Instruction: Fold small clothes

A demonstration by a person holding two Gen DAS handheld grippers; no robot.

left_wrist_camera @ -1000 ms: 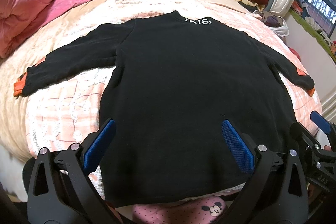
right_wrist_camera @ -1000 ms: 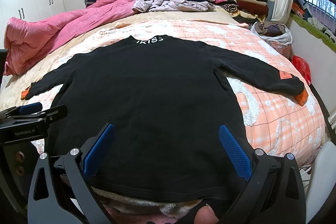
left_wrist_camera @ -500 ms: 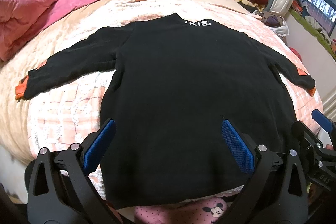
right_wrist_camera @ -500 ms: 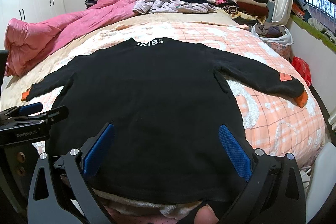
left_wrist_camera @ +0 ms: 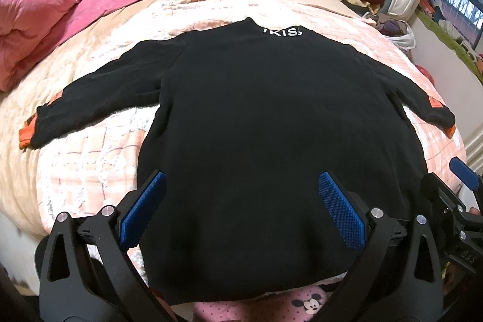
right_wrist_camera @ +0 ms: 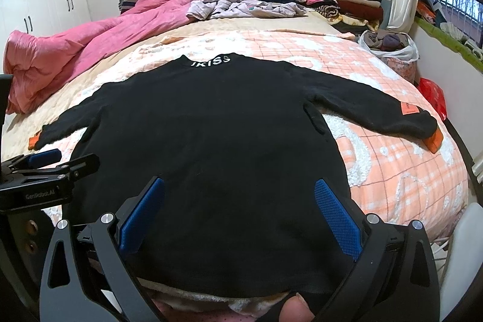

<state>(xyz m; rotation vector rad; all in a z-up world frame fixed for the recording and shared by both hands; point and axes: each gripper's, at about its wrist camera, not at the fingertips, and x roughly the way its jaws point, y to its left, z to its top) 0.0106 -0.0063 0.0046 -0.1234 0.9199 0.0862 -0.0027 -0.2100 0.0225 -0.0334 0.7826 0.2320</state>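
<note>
- Left wrist view: left gripper [left_wrist_camera: 241, 207] spread wide, pinching nothing, low in the frame above the hem of the black sweater [left_wrist_camera: 271, 125]. The garment lies flat at frame centre on the quilted bed [left_wrist_camera: 90, 159], sleeves out to both sides.
- Right wrist view: right gripper [right_wrist_camera: 240, 208] likewise spread and empty over the hem; the collar lettering sits upper centre. The hem edge is probably overhanging the mattress, though the view is dark there.
- Risk: a pinch taking only the top layer would skew the fold; a dragged hem would bunch the body.
</note>
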